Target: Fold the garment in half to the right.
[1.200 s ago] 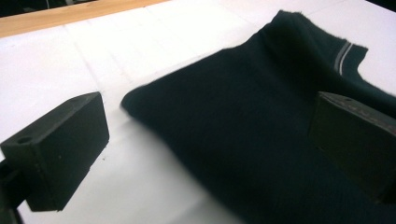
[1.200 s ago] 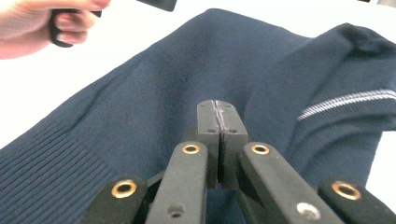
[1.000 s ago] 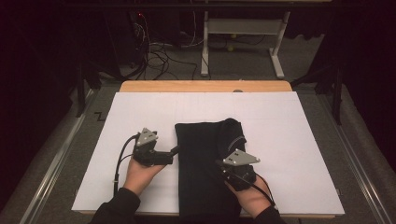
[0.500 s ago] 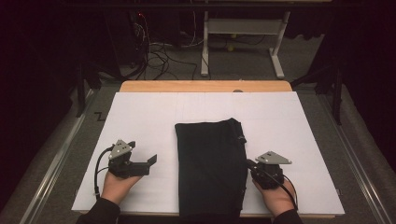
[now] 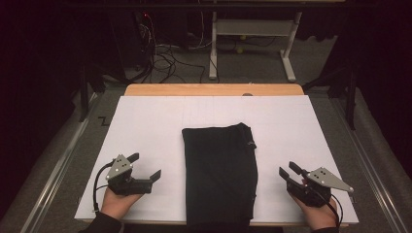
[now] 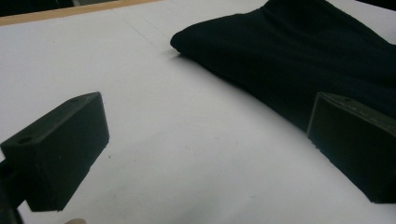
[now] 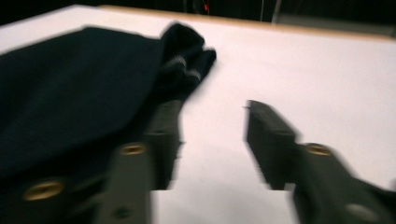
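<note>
The folded black garment (image 5: pixel 219 172) lies mid-tabletop (image 5: pixel 145 121) between both grippers. It looks soft, light and floppy, so pinch an edge or corner. Left gripper (image 5: pixel 145 174) gapes empty; right gripper (image 5: pixel 287 171), just opening, holds nothing.

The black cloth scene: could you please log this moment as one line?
black cloth: folded, flat on white table | left gripper: open, clear | right gripper: just opened, clear

Black grippers (image 5: pixel 145 171) — grey plates, cables
</note>
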`<state>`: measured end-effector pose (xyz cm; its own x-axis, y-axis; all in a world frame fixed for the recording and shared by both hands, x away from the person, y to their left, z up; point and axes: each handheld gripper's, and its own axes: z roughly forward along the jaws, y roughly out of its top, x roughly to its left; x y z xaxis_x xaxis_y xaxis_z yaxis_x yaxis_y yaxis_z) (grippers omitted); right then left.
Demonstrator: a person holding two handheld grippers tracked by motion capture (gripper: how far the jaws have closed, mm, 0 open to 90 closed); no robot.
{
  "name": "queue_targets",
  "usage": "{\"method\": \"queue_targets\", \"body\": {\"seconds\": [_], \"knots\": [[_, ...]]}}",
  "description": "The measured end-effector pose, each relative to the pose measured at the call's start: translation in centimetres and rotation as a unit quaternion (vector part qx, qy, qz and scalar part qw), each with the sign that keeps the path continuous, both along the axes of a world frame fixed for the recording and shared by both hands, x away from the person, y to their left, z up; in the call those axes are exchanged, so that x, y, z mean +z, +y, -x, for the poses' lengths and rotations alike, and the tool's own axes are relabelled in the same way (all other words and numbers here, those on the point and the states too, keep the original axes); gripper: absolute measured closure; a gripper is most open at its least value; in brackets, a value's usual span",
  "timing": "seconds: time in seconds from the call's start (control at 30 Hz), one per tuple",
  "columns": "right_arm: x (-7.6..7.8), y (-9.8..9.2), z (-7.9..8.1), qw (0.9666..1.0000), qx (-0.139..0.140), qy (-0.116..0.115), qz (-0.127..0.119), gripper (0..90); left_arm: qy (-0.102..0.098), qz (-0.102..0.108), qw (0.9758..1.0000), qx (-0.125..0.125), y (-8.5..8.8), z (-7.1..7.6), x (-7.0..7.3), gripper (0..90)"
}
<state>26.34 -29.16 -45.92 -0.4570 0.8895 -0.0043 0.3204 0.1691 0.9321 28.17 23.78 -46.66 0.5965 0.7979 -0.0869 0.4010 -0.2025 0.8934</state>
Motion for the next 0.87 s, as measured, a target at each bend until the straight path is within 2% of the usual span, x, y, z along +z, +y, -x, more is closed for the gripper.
{"method": "queue_targets", "body": {"seconds": [0.03,0.1,0.2,0.33,0.47,0.67,0.87], "knots": [[0.10,0.17,0.16,0.9999,0.008,-0.008,-0.002,37.4,-0.001,0.000,1.0000,0.002,0.07,0.00,-0.04,0.0],[0.16,0.40,0.25,0.9996,0.024,-0.010,-0.013,21.3,0.001,0.002,1.0000,0.007,0.28,0.00,-0.11,0.0],[0.06,0.76,0.29,0.9988,0.030,0.000,-0.037,0.0,-0.003,0.005,1.0000,0.006,0.38,0.03,-0.06,0.0],[-0.08,0.68,0.21,0.9988,0.019,-0.004,-0.045,0.0,-0.006,0.005,1.0000,0.002,0.53,0.03,-0.01,0.0],[-0.10,0.36,0.23,0.9987,0.013,-0.011,-0.047,0.0,0.000,0.018,0.9998,0.008,0.95,-0.09,-0.08,0.0],[-0.07,0.27,0.38,0.9986,0.016,-0.022,-0.046,0.0,-0.004,0.002,1.0000,0.006,0.81,0.03,-0.19,0.0],[-0.13,0.37,0.26,0.9988,0.013,-0.018,-0.043,0.0,-0.001,0.006,1.0000,0.005,0.95,-0.07,-0.21,0.0]]}}
